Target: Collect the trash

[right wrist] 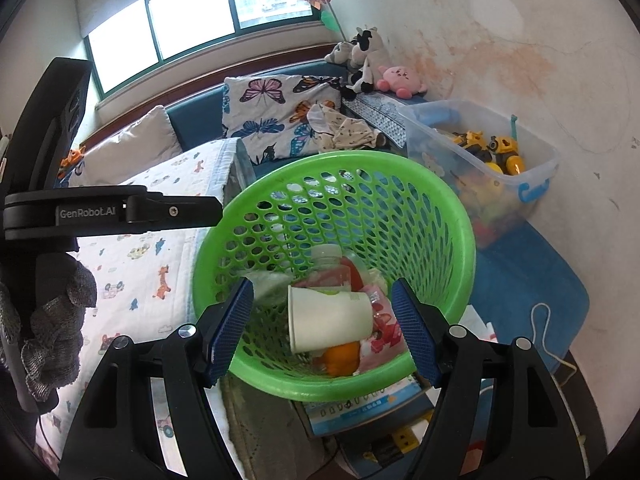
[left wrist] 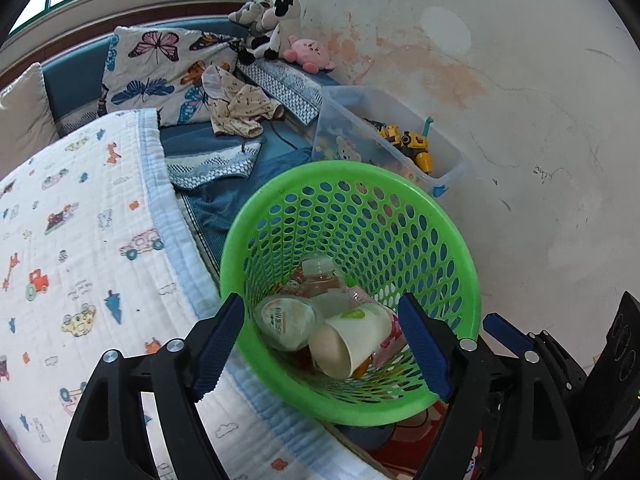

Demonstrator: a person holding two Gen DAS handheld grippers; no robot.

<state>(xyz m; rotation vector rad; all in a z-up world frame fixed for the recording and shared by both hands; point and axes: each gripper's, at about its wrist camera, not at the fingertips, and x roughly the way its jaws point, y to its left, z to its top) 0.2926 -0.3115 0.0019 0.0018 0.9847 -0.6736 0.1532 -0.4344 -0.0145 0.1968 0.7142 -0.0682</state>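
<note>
A green perforated basket (left wrist: 460, 264) (right wrist: 460, 216) stands beside the bed. In it lie a white paper cup (left wrist: 352, 338) (right wrist: 330, 316), a clear plastic bottle (left wrist: 320, 276) (right wrist: 332, 268), a round clear lid or tub (left wrist: 286, 322), a pink wrapper (right wrist: 386, 334) and something orange (right wrist: 340, 358). My left gripper (left wrist: 320, 346) is open and empty, hovering over the basket's near rim. My right gripper (right wrist: 322, 330) is open and empty above the basket's mouth; it also shows at the left wrist view's right edge (left wrist: 516, 338). The left gripper's body (right wrist: 112, 210) crosses the right wrist view.
A quilted blanket with cartoon prints (left wrist: 80, 240) (right wrist: 160, 264) covers the bed on the left. A clear bin of toys (left wrist: 404, 144) (right wrist: 488, 160) sits against the stained wall (left wrist: 520, 100). Butterfly pillow (left wrist: 160, 76), crumpled cloth (left wrist: 240, 108) and plush toys (left wrist: 276, 24) lie behind.
</note>
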